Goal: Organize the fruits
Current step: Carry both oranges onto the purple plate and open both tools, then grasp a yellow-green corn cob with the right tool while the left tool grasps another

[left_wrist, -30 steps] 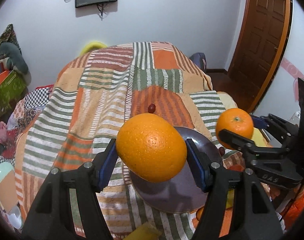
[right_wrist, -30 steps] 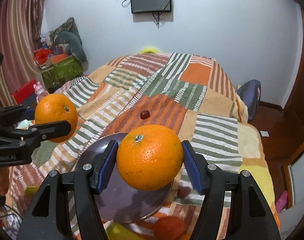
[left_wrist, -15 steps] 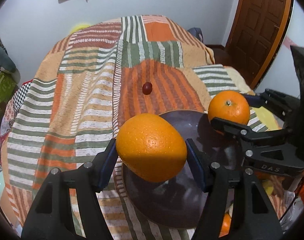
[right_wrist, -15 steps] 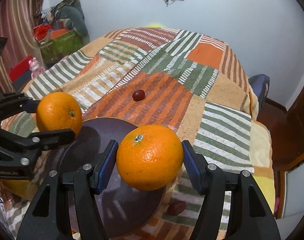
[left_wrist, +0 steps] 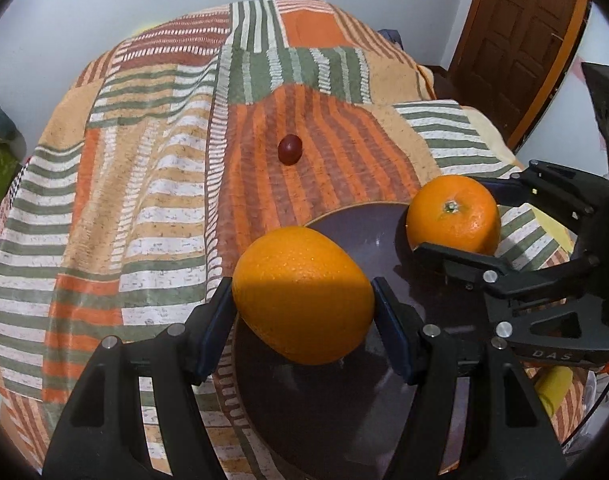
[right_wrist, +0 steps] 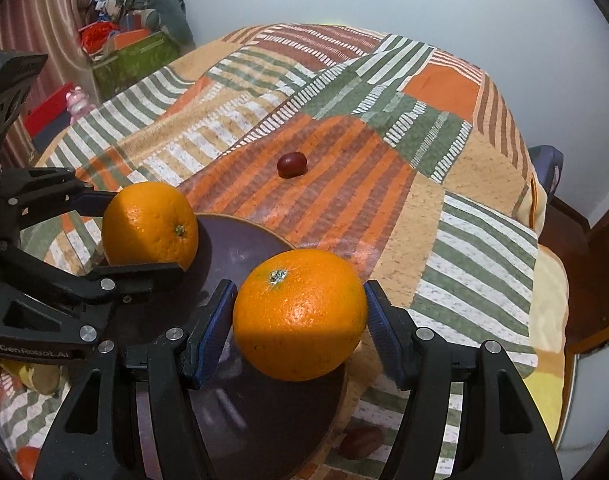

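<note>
My left gripper (left_wrist: 302,312) is shut on an orange (left_wrist: 302,296) and holds it above the near left rim of a dark purple plate (left_wrist: 364,236) on the striped bedspread. My right gripper (right_wrist: 300,316) is shut on a second orange (right_wrist: 300,312) above the plate's right side (right_wrist: 240,244). Each gripper shows in the other's view: the right one (left_wrist: 456,228) with its orange (left_wrist: 452,214), the left one (right_wrist: 144,236) with its orange (right_wrist: 150,224). A small dark red fruit (left_wrist: 290,149) lies on the bedspread beyond the plate, also in the right wrist view (right_wrist: 291,164).
Another dark red fruit (right_wrist: 360,442) lies beside the plate's near right rim. A yellow fruit (left_wrist: 554,386) lies at the right of the plate. A wooden door (left_wrist: 516,40) stands at the right. Boxes and toys (right_wrist: 132,48) sit left of the bed.
Both grippers have come down and forward toward the plate with their oranges. The plate and bedspread now look larger and closer. Both grips are unchanged.
</note>
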Available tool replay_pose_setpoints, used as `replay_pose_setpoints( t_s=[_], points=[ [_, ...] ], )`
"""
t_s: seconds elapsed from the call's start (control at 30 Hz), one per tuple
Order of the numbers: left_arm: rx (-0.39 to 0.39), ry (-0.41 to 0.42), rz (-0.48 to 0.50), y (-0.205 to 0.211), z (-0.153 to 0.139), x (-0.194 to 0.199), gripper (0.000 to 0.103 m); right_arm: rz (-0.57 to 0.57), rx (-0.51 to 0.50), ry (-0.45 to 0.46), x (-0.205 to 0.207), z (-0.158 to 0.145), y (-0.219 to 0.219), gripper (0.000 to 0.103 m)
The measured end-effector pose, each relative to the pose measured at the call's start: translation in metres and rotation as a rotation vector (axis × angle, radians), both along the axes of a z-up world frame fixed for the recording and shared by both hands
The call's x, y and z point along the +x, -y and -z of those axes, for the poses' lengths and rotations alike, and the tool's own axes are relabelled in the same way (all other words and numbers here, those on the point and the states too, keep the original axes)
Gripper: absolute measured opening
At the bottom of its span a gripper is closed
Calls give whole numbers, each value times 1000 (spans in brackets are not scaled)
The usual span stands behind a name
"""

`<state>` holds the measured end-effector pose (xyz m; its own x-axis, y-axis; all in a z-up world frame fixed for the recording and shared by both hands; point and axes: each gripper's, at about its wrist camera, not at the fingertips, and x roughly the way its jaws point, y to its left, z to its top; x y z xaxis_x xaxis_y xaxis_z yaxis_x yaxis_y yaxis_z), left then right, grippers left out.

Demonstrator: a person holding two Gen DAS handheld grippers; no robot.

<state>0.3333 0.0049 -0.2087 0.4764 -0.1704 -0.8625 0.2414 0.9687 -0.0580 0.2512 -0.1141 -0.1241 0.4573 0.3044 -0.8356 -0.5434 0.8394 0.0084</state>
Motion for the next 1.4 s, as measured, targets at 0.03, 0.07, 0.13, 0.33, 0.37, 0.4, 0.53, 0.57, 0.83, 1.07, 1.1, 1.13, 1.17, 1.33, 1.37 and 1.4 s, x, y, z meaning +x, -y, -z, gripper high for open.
replay_pose_setpoints(
  t_s=[0.03,0.07,0.13,0.33,0.37,0.4,0.53,0.57,0.83,1.07,1.1,1.13,1.17,1.33,1.37,1.4],
  points=[
    [-7,-1,-3,-1,0,0,66,0,3,-3,1,0,0,61],
    [-11,-2,-6,-1,0,1,66,0,6,-7,2,0,1,61],
    [-12,-4,-9,-1,0,1,66,-2,5,-13,3,1,0,61],
    [17,-16,-27,0,3,-1,75,2,-9,-44,1,4,1,62],
    [17,-20,-34,-1,3,-1,77,3,-14,-40,0,3,1,63],
    [13,-25,-37,-2,3,-2,78,3,-19,-37,-1,2,2,64],
    [2,-14,-52,-5,-3,-8,82,13,-10,-22,-5,-6,3,68],
    [3,-8,-55,-6,-6,-9,84,16,-3,-19,-7,-8,4,70],
    [24,67,-58,-8,-31,-36,85,37,33,16,-28,-29,9,71],
    [23,110,-93,-21,-53,-69,87,68,62,63,-57,-53,22,73],
    [22,114,-101,-23,-56,-75,87,74,66,73,-64,-57,25,76],
    [20,117,-109,-26,-58,-81,87,79,70,79,-68,-59,27,77],
    [18,121,-114,-29,-59,-86,88,83,74,87,-73,-62,30,79],
    [6,114,-158,-44,-61,-113,89,106,81,98,-101,-65,42,80],
    [5,110,-166,-46,-60,-118,89,110,80,95,-106,-63,44,80],
    [4,104,-174,-50,-58,-123,89,116,80,90,-111,-61,46,80]
  ],
)
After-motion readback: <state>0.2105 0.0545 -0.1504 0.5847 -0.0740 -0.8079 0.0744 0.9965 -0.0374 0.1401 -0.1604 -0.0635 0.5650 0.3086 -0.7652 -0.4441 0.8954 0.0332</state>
